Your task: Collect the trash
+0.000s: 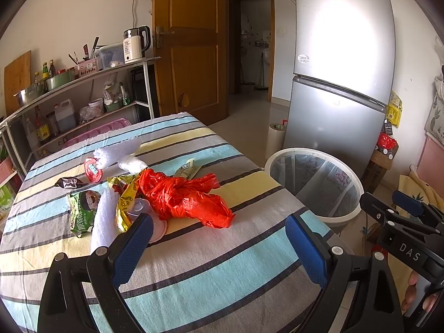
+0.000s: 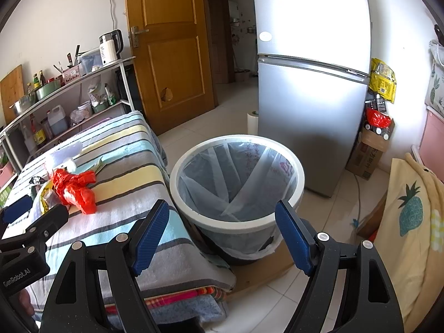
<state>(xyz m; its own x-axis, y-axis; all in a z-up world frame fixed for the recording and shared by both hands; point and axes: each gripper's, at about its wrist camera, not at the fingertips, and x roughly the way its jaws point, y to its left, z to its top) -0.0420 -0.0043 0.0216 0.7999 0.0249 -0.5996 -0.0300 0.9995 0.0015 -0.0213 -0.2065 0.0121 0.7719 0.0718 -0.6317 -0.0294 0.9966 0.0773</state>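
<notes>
A heap of trash lies on the striped tablecloth (image 1: 194, 263): a crumpled red plastic bag (image 1: 186, 197), a gold foil wrapper (image 1: 126, 194), a green snack packet (image 1: 83, 208), white tissues (image 1: 116, 149), a red round lid (image 1: 93, 169) and a dark candy wrapper (image 1: 68, 182). My left gripper (image 1: 219, 245) hovers open just in front of the heap, holding nothing. The white trash bin (image 2: 236, 183) with a clear liner stands on the floor beside the table. My right gripper (image 2: 222, 233) is open and empty, close above the bin's near rim.
A metal shelf (image 1: 83, 83) with a kettle (image 1: 136, 44), bottles and bowls runs along the left wall. A wooden door (image 1: 191, 41) and a silver fridge (image 2: 313, 83) stand behind. A pineapple-print cloth (image 2: 410, 216) hangs at the right, with a cardboard box (image 2: 366, 155) by the fridge.
</notes>
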